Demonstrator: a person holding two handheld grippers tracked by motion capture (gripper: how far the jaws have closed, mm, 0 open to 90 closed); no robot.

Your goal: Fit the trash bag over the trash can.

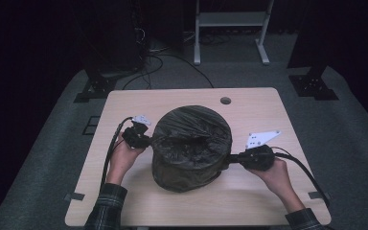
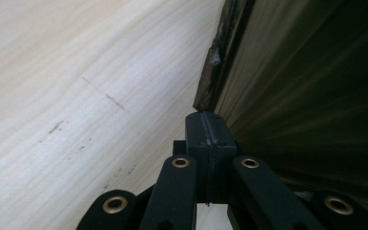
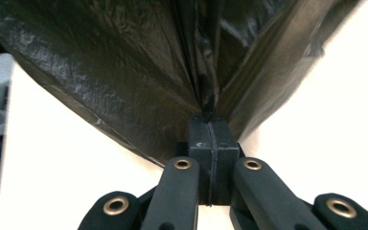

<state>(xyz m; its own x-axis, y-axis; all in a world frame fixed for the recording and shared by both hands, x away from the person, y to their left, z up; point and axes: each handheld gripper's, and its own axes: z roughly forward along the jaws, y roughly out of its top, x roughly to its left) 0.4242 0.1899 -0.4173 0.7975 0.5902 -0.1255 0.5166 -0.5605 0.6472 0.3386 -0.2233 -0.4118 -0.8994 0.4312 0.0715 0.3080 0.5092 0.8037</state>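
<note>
A black bin bag (image 1: 191, 143) lines a round bin that stands in the middle of the counter (image 1: 249, 196), a little toward the near edge. The bag is pulled over the bin's rim and down its sides, so the bin itself is hidden; the crumpled film sags into the opening on top.

The left tongs (image 1: 148, 141) are pressed together on the bag's film at the bin's left side; in the left gripper view the left tongs (image 2: 210, 125) meet tip to tip, with a thin edge of film rising from between them, though the pinch itself is hard to make out against the dark blur of the bag (image 2: 306, 86). The right tongs (image 1: 230, 160) are at the bin's right side, low on it. In the right gripper view the right tongs (image 3: 211, 129) are closed on a gathered fold of the bag (image 3: 124, 62), the film fanning out tight from the tips.

A hand grips each tool, sleeves cut off by the near edge. A round hole (image 1: 225, 100) sits in the far part of the counter.
</note>
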